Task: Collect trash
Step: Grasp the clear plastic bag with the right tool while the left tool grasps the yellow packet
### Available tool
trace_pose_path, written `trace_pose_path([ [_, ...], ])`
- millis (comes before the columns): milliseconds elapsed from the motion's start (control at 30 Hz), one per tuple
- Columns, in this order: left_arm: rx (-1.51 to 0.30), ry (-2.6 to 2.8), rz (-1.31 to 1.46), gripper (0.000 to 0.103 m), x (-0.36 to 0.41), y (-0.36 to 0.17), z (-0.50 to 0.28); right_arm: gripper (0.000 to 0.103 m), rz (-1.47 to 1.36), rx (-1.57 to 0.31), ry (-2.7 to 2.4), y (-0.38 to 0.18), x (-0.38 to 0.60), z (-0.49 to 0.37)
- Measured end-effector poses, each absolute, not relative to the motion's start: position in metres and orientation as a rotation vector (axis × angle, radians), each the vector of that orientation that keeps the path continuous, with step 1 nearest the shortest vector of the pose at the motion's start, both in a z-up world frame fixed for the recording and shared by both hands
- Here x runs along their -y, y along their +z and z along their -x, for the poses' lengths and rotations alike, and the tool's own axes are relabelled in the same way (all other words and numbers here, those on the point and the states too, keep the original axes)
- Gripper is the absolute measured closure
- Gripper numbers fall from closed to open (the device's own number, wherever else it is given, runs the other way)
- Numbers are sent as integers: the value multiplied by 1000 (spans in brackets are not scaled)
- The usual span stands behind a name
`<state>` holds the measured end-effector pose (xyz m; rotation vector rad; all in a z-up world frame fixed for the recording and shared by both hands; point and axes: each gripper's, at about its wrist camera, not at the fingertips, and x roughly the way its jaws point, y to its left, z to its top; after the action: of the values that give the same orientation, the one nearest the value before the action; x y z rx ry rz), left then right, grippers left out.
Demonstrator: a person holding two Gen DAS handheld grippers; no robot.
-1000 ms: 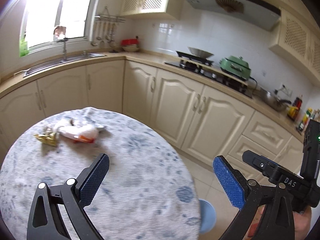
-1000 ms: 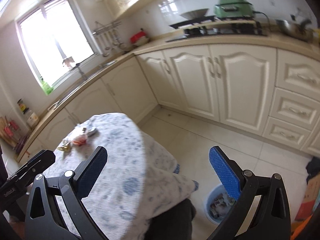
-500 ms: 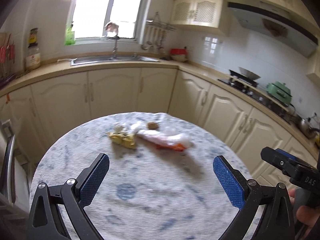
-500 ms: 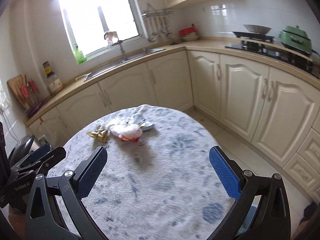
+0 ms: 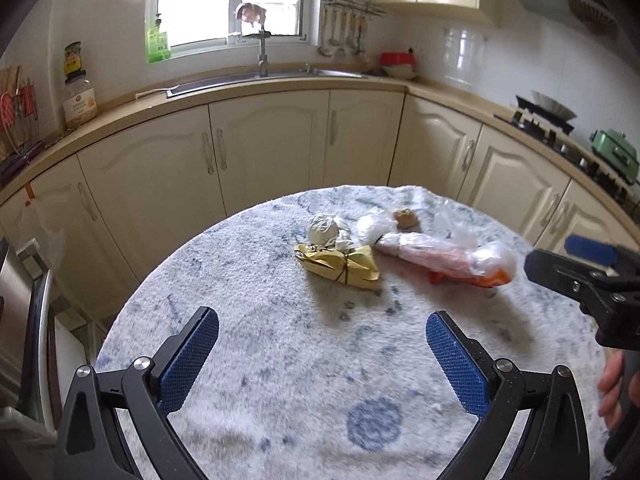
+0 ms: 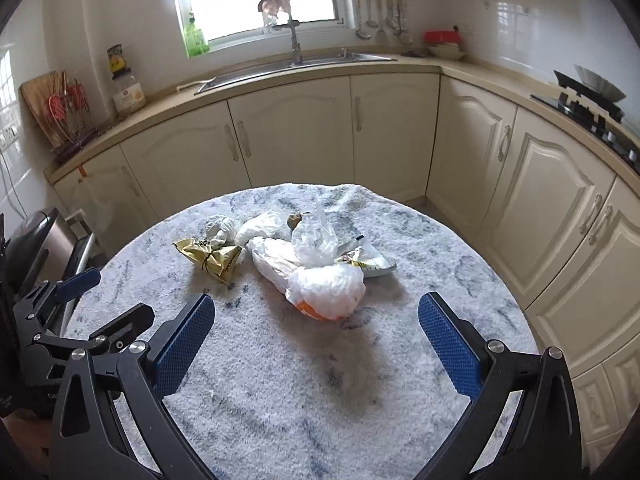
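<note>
Above the table (image 5: 280,360), both empty grippers, near trash (image 6: 320,276).

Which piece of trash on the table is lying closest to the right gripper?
The plastic bag with orange inside. It lies directly ahead of the open right gripper, nearer than the yellow wrapper and the white crumpled ball behind it.

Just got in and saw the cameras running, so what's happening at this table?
A person holds a gripper in each hand over a round table to collect trash. The left gripper and right gripper are both open and empty, above the cloth and short of the pile. A yellow wrapper, a white wad and a plastic bag with something orange inside lie untouched.
</note>
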<state>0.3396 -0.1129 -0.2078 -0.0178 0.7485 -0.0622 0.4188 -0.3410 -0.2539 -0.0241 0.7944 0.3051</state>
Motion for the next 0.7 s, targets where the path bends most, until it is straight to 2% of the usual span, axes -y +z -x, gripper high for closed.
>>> trace_pose_path([
  [267,-829,-64,-11,1,111,-225,-430,1,139,-914,367,-286,303,-480],
  [300,-846,-64,-16,1,112,-229,-439,5,141,-927,378,-289,301,-486],
  [333,-860,-70,-17,1,114,-236,-452,12,136,-945,397,-293,298,-492],
  [500,-927,-99,-35,2,125,-256,-487,36,174,-1025,418,-317,287,-515],
  [533,-925,-99,-48,2,129,-258,-492,45,160,-1035,427,-320,288,-518],
  [567,-922,-102,-62,3,132,-257,-496,50,154,-1036,428,-322,288,-520],
  [633,-921,-135,-73,17,138,-259,-501,67,156,-1034,430,-324,287,-520],
  [700,-897,-151,-77,31,139,-259,-500,72,139,-1020,445,-321,289,-516],
])
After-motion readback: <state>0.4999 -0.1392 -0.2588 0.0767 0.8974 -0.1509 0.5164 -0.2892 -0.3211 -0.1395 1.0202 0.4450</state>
